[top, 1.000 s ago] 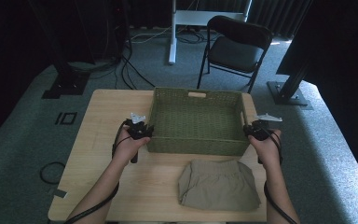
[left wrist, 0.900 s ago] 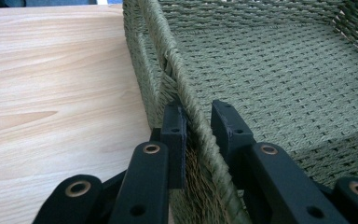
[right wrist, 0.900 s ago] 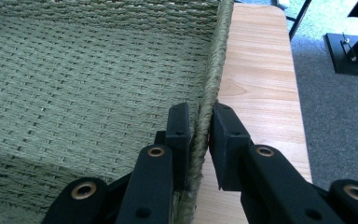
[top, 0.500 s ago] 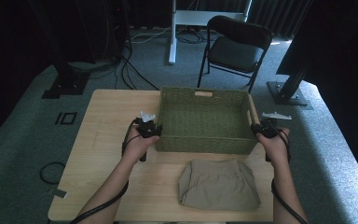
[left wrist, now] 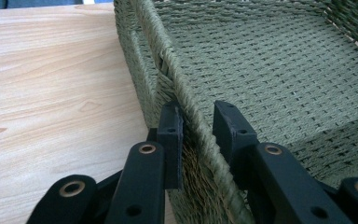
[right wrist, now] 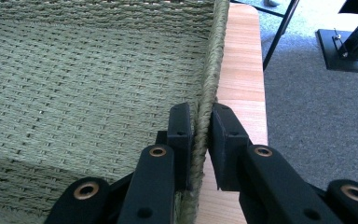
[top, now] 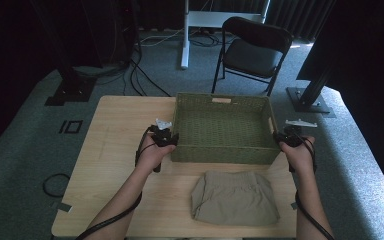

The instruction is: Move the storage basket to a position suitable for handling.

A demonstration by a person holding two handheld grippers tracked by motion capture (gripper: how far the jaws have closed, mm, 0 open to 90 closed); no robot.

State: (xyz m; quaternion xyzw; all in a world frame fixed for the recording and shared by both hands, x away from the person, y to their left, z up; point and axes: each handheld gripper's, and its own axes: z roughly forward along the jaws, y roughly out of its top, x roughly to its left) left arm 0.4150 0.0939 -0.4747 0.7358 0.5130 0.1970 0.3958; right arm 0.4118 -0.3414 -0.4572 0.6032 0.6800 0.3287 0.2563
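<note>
Though dimly lit, basket looks woven green.

Lab: dark curtains, rig stands, floor cables.

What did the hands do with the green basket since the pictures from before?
Both hands slid a little to the right, and the woven basket shifted that way with them. The left tongs straddle its left wall with a gap on the inner side; the right tongs are pinched on its right wall. The folded khaki shorts and the table stayed put.
</note>
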